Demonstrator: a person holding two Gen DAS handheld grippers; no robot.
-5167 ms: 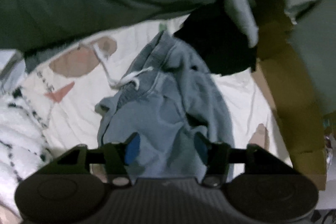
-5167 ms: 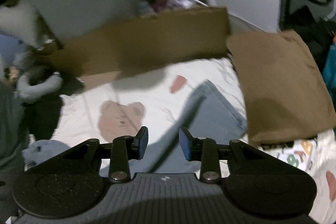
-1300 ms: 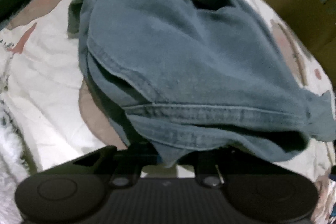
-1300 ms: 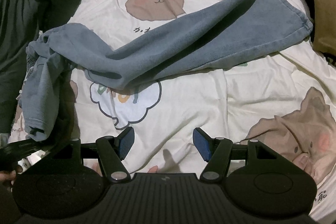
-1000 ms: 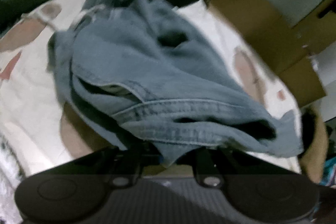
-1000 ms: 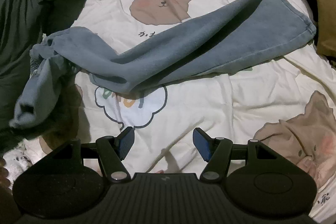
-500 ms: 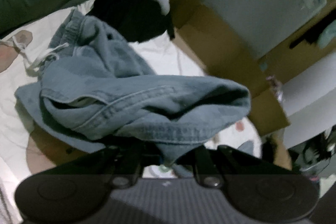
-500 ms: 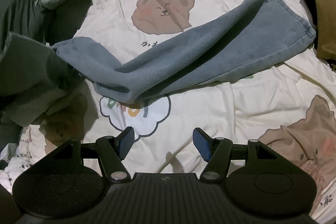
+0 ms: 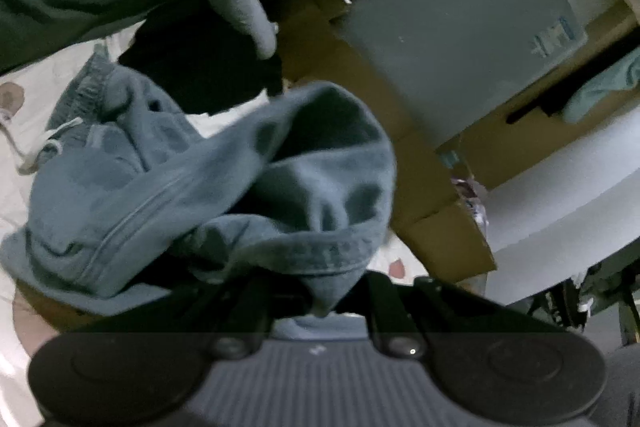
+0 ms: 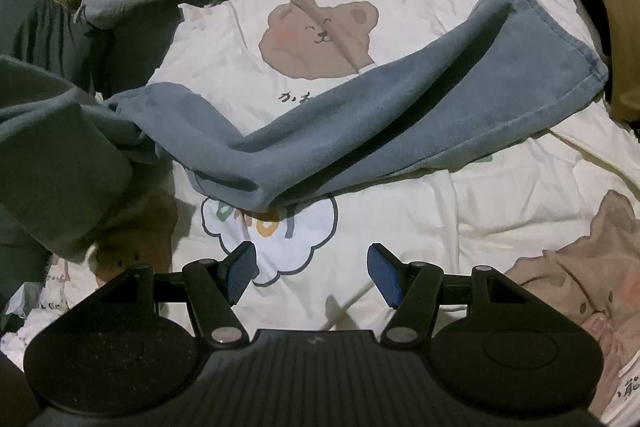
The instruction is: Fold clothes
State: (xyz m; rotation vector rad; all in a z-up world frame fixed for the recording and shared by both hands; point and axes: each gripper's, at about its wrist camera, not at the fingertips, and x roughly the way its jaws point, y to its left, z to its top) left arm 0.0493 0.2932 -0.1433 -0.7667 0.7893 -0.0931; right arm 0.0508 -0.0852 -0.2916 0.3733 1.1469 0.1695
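Fingers (image 9: 372,307) on one trousers (image 9: 208,195)

Blue denim-coloured trousers (image 10: 360,115), unfolded, on the bedsheet.
One leg runs flat from upper right of the right wrist frame to left; the other leg's hem end (image 9: 224,195) is bunched, lifted at centre of left wrist frame.

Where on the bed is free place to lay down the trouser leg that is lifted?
Bare sheet lies in front of the open right gripper, below the flat leg of the blue trousers. The left side is crowded: the left gripper holds the bunched leg by dark bedding.
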